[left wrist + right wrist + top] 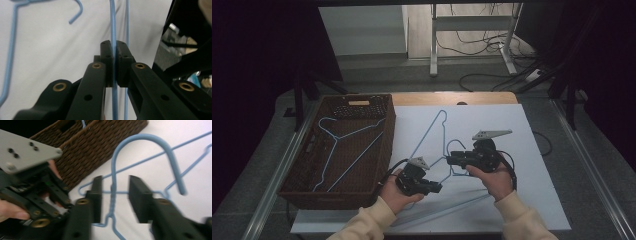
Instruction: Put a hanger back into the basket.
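Two blue wire hangers lie crossed on the white table. My left gripper is shut on a thin wire of the nearer hanger. My right gripper points left, and its open jaws stand either side of a hanger's twisted neck, just below the hook. I cannot tell whether the pads touch the neck. The other hanger reaches toward the table's far edge.
A brown wicker basket stands at the table's left with a third blue hanger inside. Behind the table are desk legs and loose cables on the floor. Dark curtains hang at both sides.
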`<move>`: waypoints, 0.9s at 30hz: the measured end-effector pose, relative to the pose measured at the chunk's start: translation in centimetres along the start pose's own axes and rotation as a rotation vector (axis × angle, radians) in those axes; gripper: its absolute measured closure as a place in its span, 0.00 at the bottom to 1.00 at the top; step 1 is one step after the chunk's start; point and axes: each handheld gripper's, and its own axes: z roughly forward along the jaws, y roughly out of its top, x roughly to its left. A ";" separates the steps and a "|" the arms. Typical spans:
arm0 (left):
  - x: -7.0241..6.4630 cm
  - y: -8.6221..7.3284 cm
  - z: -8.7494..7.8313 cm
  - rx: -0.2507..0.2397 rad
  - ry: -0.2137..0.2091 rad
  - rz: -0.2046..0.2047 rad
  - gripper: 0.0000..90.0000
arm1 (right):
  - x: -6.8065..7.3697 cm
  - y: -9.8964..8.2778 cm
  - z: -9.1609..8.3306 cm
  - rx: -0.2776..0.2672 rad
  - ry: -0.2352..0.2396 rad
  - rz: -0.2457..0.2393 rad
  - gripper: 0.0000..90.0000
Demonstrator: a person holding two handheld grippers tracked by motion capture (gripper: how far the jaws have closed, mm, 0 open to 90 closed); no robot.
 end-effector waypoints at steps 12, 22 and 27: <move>0.0 0.2 -3.8 -0.099 -0.044 -0.029 0.96 | -0.1 -1.9 -4.3 -0.132 -0.022 -0.071 0.37; -0.1 0.7 -7.6 -0.196 -0.038 -0.027 0.96 | -1.7 -3.7 -6.8 -0.186 -0.077 -0.074 0.31; -0.2 0.9 -9.1 -0.233 -0.032 -0.025 0.96 | -2.5 -4.3 -7.0 -0.177 -0.108 -0.064 0.30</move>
